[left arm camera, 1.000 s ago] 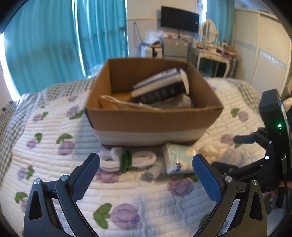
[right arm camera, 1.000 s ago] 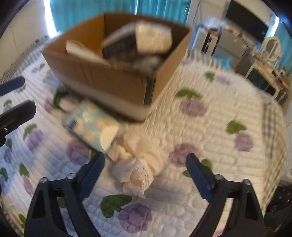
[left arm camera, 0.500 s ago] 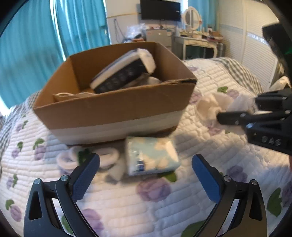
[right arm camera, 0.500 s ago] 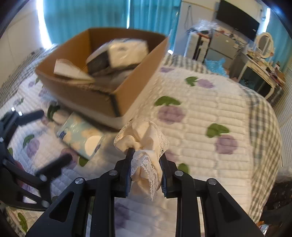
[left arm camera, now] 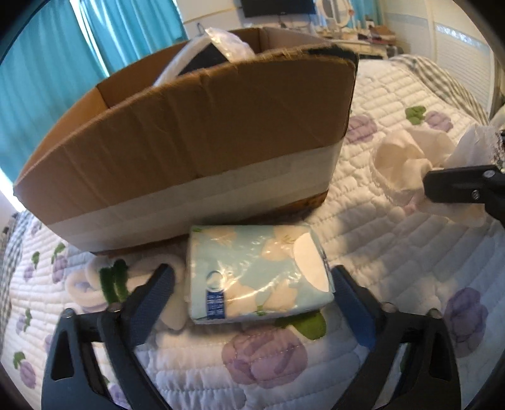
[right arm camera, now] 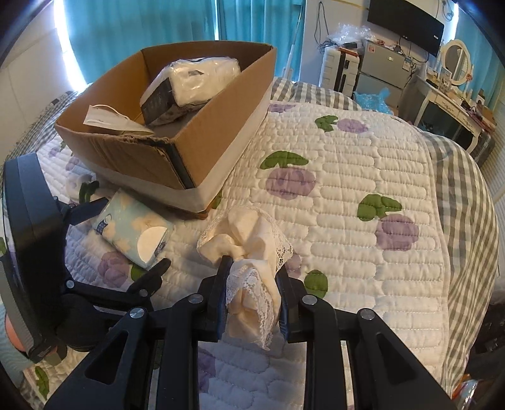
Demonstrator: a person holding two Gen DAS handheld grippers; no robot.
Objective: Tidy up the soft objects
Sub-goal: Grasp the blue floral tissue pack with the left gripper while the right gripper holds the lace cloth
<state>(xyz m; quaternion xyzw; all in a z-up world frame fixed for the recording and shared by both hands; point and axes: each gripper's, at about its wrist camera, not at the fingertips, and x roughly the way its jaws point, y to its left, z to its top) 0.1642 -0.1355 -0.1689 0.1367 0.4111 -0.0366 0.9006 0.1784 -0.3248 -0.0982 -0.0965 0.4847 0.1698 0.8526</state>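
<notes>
A cardboard box (left arm camera: 195, 138) stands on the quilted bed and holds a wrapped white and dark pack (right arm camera: 189, 85). A light-blue tissue pack (left arm camera: 258, 271) lies in front of the box. My left gripper (left arm camera: 252, 293) is open with its fingers on either side of the tissue pack. White and green socks (left arm camera: 104, 280) lie to the pack's left. My right gripper (right arm camera: 252, 284) is shut on a cream lace cloth (right arm camera: 249, 246) and holds it above the quilt, right of the box. The cloth also shows in the left wrist view (left arm camera: 407, 161).
The bed quilt (right arm camera: 363, 176) is white with purple flowers, with a grey checked blanket (right arm camera: 460, 195) along its right edge. Teal curtains (right arm camera: 142, 25) hang behind the box. A dresser, TV and mirror (right arm camera: 454, 60) stand at the back right.
My left gripper has moved down and forward so its open fingers straddle the tissue pack. My right gripper, shut on the lace cloth, has lifted it a little higher.
</notes>
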